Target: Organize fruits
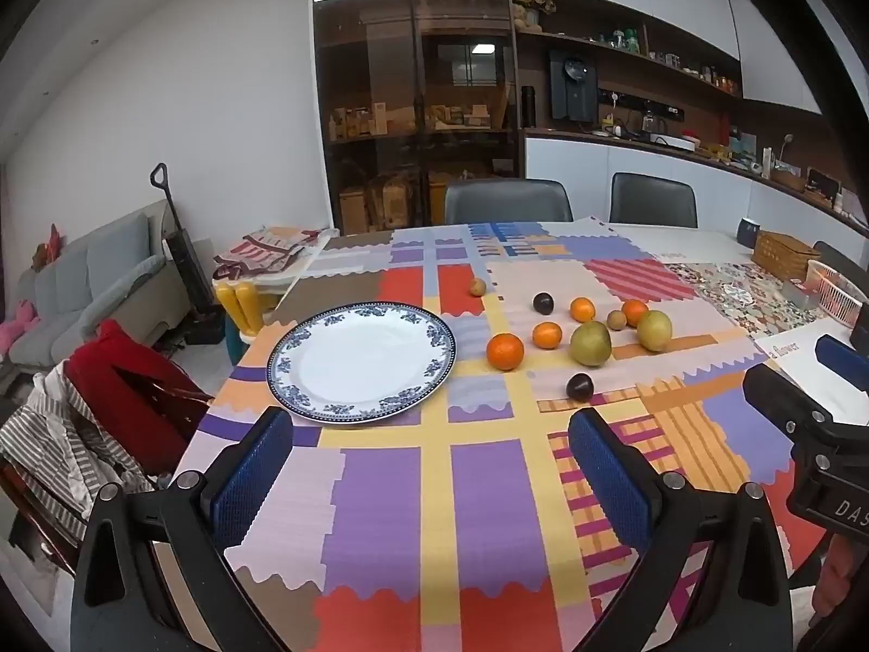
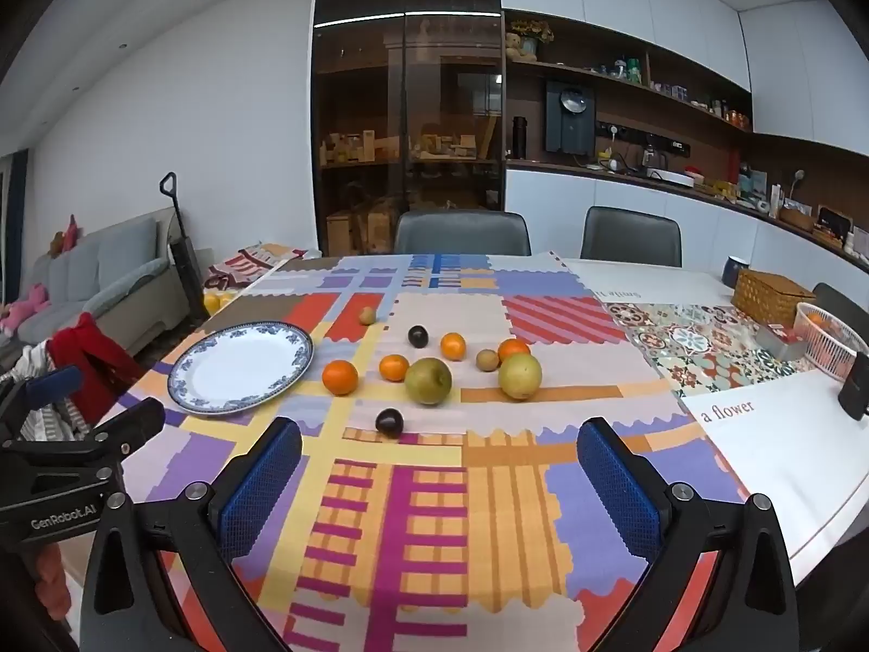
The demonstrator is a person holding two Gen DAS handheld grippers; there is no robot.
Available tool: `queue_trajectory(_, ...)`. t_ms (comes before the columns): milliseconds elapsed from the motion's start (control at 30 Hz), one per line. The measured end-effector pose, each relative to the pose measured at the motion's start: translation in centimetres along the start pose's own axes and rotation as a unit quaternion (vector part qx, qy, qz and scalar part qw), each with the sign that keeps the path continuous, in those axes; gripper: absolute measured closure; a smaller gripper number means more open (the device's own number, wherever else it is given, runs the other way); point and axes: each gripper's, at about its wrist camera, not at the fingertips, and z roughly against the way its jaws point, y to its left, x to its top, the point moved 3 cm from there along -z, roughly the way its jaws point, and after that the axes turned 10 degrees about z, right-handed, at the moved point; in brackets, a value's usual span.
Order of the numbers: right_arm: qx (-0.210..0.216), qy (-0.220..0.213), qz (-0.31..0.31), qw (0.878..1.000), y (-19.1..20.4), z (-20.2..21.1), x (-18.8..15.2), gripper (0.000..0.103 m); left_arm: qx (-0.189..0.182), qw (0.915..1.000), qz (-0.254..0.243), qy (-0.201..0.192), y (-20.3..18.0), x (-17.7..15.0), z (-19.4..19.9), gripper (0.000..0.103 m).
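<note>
A white plate with a blue patterned rim lies empty on the patchwork tablecloth. To its right lie several loose fruits: oranges, two yellow-green pears, dark plums and small brown fruits. My left gripper is open and empty, above the table short of the plate. My right gripper is open and empty, short of the near plum.
A wicker box and a white mesh basket stand at the table's right side. Two grey chairs stand at the far edge. A chair draped with red and striped clothes is at the left.
</note>
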Motion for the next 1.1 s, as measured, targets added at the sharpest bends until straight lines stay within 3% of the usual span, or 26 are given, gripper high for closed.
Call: queue_trajectory(1100, 0.000, -0.005, -0.001, 1.000, 0.0, 0.3, 0.1, 0.000, -0.003, 0.9998, 0.006, -0.019, 0.1, 0.5, 1.0, 0.000)
